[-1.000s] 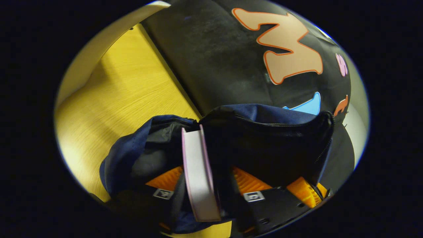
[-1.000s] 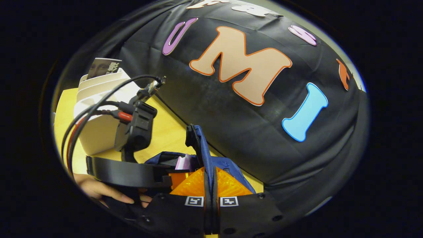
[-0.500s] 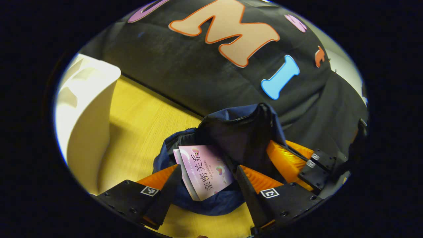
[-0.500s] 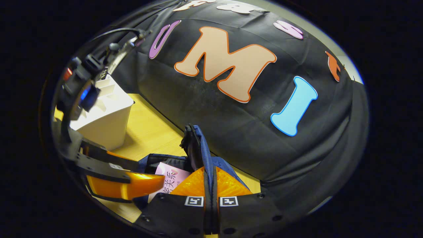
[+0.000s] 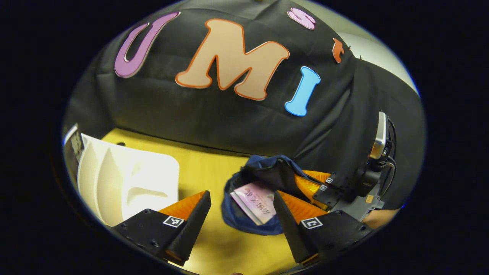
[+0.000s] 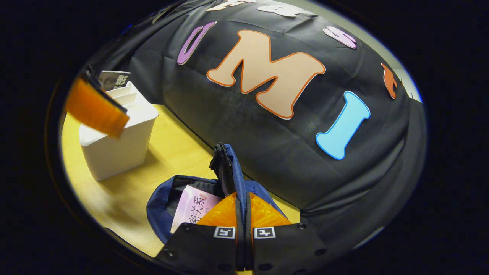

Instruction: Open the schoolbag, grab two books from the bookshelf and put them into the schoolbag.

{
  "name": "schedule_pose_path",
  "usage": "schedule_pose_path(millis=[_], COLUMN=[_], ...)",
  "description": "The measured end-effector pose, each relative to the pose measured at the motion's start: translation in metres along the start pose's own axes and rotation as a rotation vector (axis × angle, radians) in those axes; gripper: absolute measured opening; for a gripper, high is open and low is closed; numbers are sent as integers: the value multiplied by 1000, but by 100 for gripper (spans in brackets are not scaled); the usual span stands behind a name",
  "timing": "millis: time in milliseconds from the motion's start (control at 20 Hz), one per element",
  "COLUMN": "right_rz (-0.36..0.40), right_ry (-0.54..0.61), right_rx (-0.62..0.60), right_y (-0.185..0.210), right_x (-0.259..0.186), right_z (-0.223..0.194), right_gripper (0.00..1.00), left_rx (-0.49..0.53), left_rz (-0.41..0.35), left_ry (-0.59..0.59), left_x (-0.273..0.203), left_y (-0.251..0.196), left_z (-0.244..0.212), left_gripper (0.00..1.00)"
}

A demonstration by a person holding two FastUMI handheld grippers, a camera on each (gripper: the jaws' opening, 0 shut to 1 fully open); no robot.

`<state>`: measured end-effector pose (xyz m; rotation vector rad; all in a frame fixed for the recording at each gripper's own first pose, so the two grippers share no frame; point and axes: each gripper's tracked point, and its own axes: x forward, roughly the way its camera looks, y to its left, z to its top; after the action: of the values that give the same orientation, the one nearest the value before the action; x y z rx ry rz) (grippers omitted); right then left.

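The tabletop (image 6: 168, 149) is smooth yellow wood with a fine grain, running up to the black cloth wall. On it stands the white bookshelf (image 6: 114, 149), a moulded plastic holder with rounded corners and stepped dividers (image 5: 126, 183); one book (image 6: 114, 78) with a dark printed cover stands upright in its far slot. Near it, toward the wall, sits the navy fabric schoolbag (image 6: 160, 206), soft and slumped, its mouth open and its zipper edge (image 6: 223, 160) pulled up into a ridge. Inside the opening leans a thin pink book (image 6: 193, 210) with a glossy cover, its upper part showing above the bag's rim (image 5: 256, 196).

The right claw (image 6: 243, 210) has its two ribbed fingers pressed together on the raised zipper edge of the schoolbag, holding that flap up. The left claw (image 5: 240, 208) hangs above the tabletop between the bookshelf and the schoolbag, its wedge-shaped fingers spread wide with nothing between them; one finger (image 6: 95, 109) also shows in front of the bookshelf in the right gripper view.
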<state>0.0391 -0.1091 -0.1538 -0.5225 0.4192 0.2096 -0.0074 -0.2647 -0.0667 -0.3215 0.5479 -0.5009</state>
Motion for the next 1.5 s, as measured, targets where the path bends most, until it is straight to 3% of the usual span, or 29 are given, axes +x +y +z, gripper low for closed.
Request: schedule_pose_path(millis=[50, 200, 300, 500, 550, 800, 1100, 1500], right_rz=[-4, -12, -14, -28, -33, -49, -58, -78], right_ry=[2, 9, 16, 29, 36, 63, 99, 125], right_rx=[-4, -25, -38, -68, -68, -85, -114, -120], right_y=[0, 5, 9, 14, 14, 21, 24, 26], right_x=[0, 2, 3, 5, 5, 6, 4, 0], right_z=[1, 1, 1, 3, 3, 2, -1, -7], right_gripper=[4, 4, 4, 4, 4, 4, 5, 5], left_rx=[17, 58, 83, 142, 143, 146, 166, 137], left_rz=[28, 117, 166, 282, 302, 408, 484, 475], left_ry=[-8, -13, -22, -34, -31, -26, 31, 231], left_x=[-10, -36, -49, -79, -84, -113, -120, -93], left_y=[14, 63, 92, 161, 176, 245, 311, 359], left_z=[8, 28, 42, 68, 68, 70, 64, 22], left_gripper=[98, 92, 96, 92, 95, 93, 95, 95])
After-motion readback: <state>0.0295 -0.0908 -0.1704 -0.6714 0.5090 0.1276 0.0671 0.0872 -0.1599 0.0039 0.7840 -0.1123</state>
